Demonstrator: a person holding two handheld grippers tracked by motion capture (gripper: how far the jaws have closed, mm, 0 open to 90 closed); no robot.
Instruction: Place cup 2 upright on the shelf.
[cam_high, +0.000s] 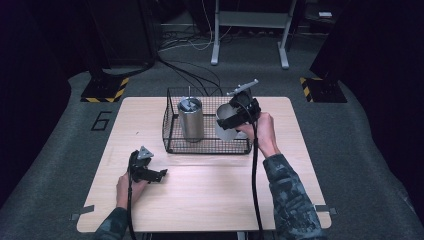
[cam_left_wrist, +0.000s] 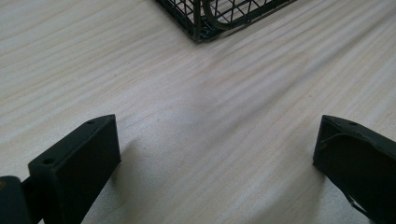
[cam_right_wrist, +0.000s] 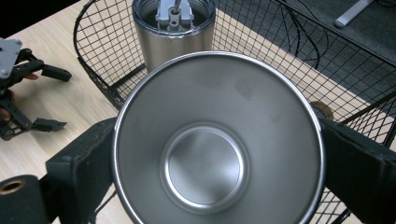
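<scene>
Steel cup (cam_right_wrist: 217, 154), clamped by right gripper (cam_right_wrist: 215, 158), should descend upright into wire basket (cam_right_wrist: 299, 51) beside tumbler (cam_right_wrist: 173, 32); left gripper (cam_left_wrist: 215, 163) rests released.

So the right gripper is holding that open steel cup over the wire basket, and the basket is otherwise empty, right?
Not quite. The right gripper does clamp the open steel cup over the wire basket, but the basket is not empty: a lidded steel tumbler stands upright in its left part. The high view shows it, and the right gripper view shows it just beyond the cup.
</scene>
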